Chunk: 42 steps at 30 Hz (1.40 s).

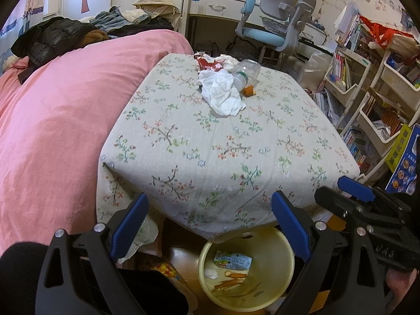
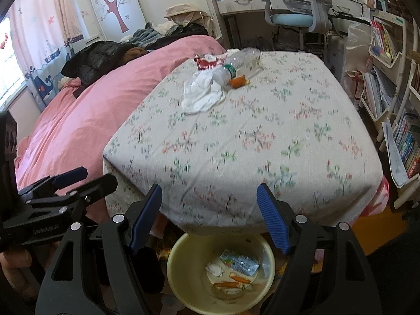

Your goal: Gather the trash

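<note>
Trash sits at the table's (image 1: 236, 157) far end: crumpled white tissue (image 1: 221, 93), clear plastic bottle (image 1: 245, 72), red wrapper (image 1: 207, 63), orange peel (image 1: 249, 91). Left tongs (image 1: 210, 225) and right tongs (image 2: 210, 218) both gape wide, empty.

Floral-print woven cloth over table (image 1: 236, 141): matt, slightly coarse. Pink cotton-like bed cover (image 1: 52, 110): matt, softly creased. Crumpled white paper tissue (image 1: 223, 92): matt, wrinkled. Clear plastic bottle with green label (image 2: 236, 61): glossy, transparent. Red foil-like wrapper (image 1: 207, 63): shiny. Pale yellow round plastic bin (image 2: 183, 270): smooth, slight sheen. Left gripper (image 1: 210, 225) and right gripper (image 2: 210, 218): matt black plastic arms, ribbed blue rubbery pads, bright metal rivets.
</note>
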Tool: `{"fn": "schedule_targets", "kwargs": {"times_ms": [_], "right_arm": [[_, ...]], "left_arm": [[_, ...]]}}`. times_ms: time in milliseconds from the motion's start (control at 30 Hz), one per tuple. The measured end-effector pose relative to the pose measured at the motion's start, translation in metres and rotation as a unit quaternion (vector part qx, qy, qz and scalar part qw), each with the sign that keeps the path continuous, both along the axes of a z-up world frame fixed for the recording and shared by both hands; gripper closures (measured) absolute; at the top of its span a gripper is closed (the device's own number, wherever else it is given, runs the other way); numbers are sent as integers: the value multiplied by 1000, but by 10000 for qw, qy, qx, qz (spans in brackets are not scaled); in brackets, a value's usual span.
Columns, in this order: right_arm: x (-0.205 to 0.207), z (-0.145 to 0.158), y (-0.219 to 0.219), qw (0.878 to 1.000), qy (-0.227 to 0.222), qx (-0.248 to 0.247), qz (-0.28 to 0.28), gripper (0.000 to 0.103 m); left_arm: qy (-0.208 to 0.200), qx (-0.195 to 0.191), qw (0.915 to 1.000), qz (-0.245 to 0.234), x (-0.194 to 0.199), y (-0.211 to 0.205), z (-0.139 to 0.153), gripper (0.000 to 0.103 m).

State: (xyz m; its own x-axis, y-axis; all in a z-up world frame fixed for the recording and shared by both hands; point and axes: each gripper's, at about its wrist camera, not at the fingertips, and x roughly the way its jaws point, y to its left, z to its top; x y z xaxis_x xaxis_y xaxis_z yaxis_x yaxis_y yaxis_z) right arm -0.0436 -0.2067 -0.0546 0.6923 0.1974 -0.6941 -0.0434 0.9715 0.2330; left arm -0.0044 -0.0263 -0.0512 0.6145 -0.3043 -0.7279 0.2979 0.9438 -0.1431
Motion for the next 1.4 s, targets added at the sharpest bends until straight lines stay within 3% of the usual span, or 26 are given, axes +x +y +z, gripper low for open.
{"fn": "schedule_targets", "kwargs": {"times_ms": [233,433,833,1000,1267,1333,1400], "right_arm": [[32,37,-12,9982,-457,-358,139,31],[74,46,-35,9973,-485,-518,176,28],[186,7,-61,9983,159,-538,125,28],[218,-13,-74,9985,433,-332,64,28],[251,-30,-86,9976,661,-192,26,28],[257,-34,-85,9975,688,-178,53,28],[264,-37,-83,9973,693,-214,90,28]], "left_arm": [[-173,14,9998,-38,18,-5,14,12],[-270,116,9995,-89,52,-13,21,11],[-46,-37,9999,-96,128,-42,8,11],[54,-396,9986,-350,154,-55,0,27],[185,-177,9972,-704,179,-80,-21,46],[221,-48,9966,-788,182,-85,-26,54],[297,124,9960,-832,186,-88,-30,75]]}}
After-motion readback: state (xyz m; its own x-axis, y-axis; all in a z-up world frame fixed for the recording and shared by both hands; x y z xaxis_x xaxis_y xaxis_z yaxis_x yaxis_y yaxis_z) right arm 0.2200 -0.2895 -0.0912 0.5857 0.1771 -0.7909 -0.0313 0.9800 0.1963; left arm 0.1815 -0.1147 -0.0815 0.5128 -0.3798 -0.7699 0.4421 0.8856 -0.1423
